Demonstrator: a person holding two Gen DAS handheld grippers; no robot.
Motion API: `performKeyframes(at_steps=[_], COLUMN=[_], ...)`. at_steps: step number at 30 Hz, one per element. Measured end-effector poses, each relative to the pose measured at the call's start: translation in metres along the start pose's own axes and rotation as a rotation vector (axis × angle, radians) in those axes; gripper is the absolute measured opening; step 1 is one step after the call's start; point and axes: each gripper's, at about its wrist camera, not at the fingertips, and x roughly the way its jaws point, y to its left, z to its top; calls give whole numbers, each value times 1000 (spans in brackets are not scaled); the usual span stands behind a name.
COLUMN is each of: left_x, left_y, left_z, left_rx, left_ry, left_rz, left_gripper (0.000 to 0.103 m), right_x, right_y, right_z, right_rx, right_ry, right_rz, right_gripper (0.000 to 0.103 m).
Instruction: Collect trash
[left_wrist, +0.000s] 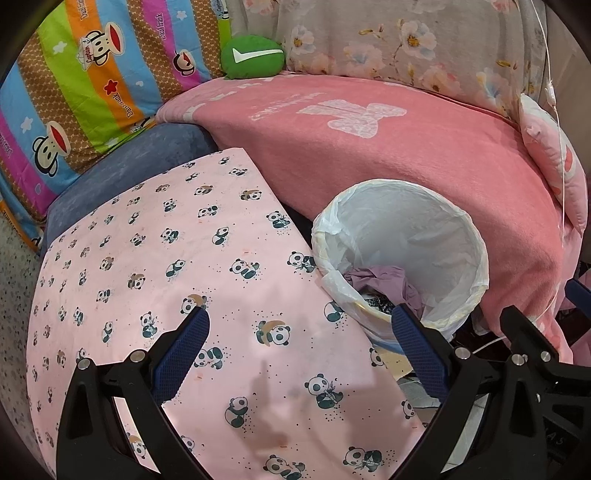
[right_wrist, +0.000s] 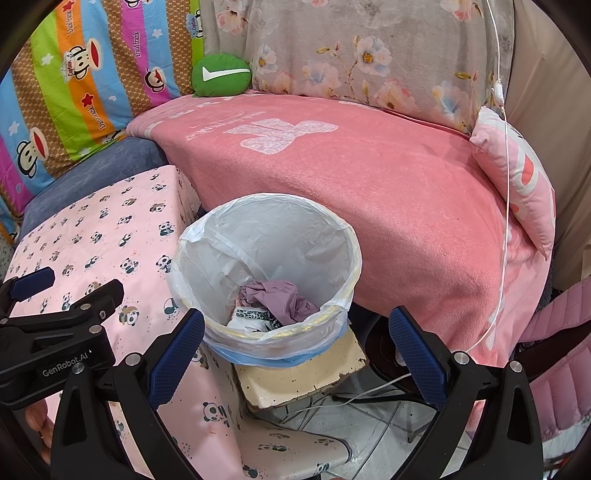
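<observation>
A round bin lined with a white plastic bag (left_wrist: 458, 221) (right_wrist: 207, 236) stands between the panda-print table and the pink-covered sofa. Inside it lies crumpled purple trash (left_wrist: 380, 278) (right_wrist: 273, 291) on top of dark patterned scraps (right_wrist: 251, 315). My left gripper (left_wrist: 301, 328) hovers open over the pink panda tablecloth (left_wrist: 147, 258), its right finger near the bin's rim, nothing between the fingers. My right gripper (right_wrist: 297, 328) hangs open just in front of and above the bin, empty. The left gripper's body (right_wrist: 55, 332) shows at the left of the right wrist view.
The bin rests on a worn cream block (right_wrist: 303, 373) with cables on the tiled floor (right_wrist: 369, 398) beside it. A pink blanket (right_wrist: 369, 177) covers the sofa, with a green cushion (right_wrist: 221, 75), floral and striped cartoon covers behind, a pink pillow (right_wrist: 517, 177) and a white cord (right_wrist: 504, 184) at right.
</observation>
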Motion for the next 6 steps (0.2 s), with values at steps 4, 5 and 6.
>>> performKeyframes(at_steps=[4, 5, 6], left_x=[3, 2, 2], left_y=[2, 2, 2], left_z=[0, -1, -1], left_rx=[-5, -6, -7], left_ry=[8, 9, 9], left_rz=[-3, -3, -2], left_gripper=[95, 95, 95], right_x=[-1, -1, -1], right_y=[-1, -1, -1], right_z=[2, 2, 2], right_rx=[5, 6, 5], right_ry=[2, 3, 5], right_rz=[0, 0, 0], right_gripper=[99, 99, 99])
